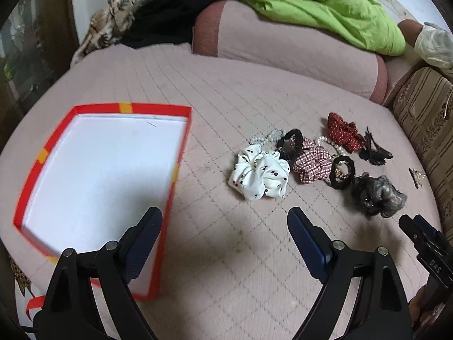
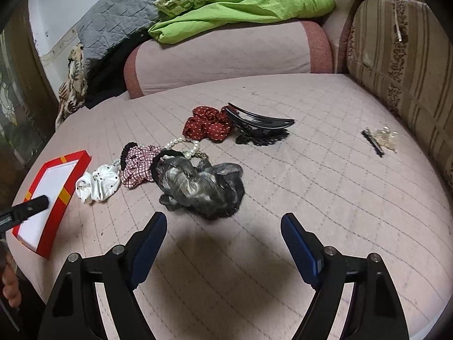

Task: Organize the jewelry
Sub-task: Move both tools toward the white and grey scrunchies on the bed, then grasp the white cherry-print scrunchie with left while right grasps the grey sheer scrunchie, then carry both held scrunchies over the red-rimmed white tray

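A pile of hair accessories lies on the pink quilted bed: a white dotted scrunchie (image 1: 259,175) (image 2: 97,184), a red checked scrunchie (image 1: 311,163) (image 2: 138,167), a red dotted scrunchie (image 1: 344,131) (image 2: 208,126), a grey-black scrunchie (image 1: 378,194) (image 2: 199,189), black hair ties (image 1: 342,171), a pearl strand (image 2: 181,143) and a black comb clip (image 2: 260,119). An open red box (image 1: 31,175) (image 2: 53,209) with a white floor lies to the left. My left gripper (image 1: 225,226) is open above the bed between box and pile. My right gripper (image 2: 223,226) is open just short of the grey-black scrunchie.
A small clear clip with a black pin (image 2: 380,138) (image 1: 416,177) lies apart at the right. Pink bolster pillow (image 2: 226,56), green cloth (image 2: 240,2) and grey quilt (image 2: 119,14) sit at the back. A striped cushion (image 2: 402,65) borders the right side.
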`<move>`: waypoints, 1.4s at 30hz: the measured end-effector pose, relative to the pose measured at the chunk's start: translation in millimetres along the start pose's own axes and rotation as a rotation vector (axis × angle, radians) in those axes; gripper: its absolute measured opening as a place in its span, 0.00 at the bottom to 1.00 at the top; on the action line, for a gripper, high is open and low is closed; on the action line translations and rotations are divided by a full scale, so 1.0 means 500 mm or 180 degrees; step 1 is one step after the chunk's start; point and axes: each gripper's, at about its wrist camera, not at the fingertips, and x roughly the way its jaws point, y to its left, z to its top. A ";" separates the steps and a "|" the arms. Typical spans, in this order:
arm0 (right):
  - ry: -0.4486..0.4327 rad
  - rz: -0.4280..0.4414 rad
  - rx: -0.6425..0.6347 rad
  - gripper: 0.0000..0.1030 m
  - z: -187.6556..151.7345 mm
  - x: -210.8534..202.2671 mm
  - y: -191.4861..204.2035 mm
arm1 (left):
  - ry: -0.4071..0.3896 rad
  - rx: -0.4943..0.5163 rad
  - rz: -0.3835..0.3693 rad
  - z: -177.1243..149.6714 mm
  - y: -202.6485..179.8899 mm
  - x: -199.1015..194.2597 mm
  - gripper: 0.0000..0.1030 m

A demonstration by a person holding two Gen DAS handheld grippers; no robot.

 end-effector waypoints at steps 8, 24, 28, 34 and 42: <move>0.0033 0.0130 -0.0070 0.84 0.029 0.051 0.010 | 0.0213 0.0241 -0.0054 0.028 -0.062 0.108 0.87; 0.0184 0.0124 -0.0319 0.50 0.031 0.109 0.054 | 0.0340 0.0452 0.0039 0.040 -0.087 0.196 0.28; 0.0221 0.0147 -0.0329 0.21 0.027 0.107 0.062 | 0.0382 0.0387 -0.0037 0.039 -0.085 0.176 0.10; 0.0152 0.0182 -0.0293 0.16 0.026 0.071 0.066 | 0.0155 0.0416 0.0032 0.028 -0.100 0.103 0.10; 0.0034 0.0250 -0.0315 0.16 0.024 0.003 0.080 | -0.0138 0.0516 0.0143 0.011 -0.106 -0.005 0.10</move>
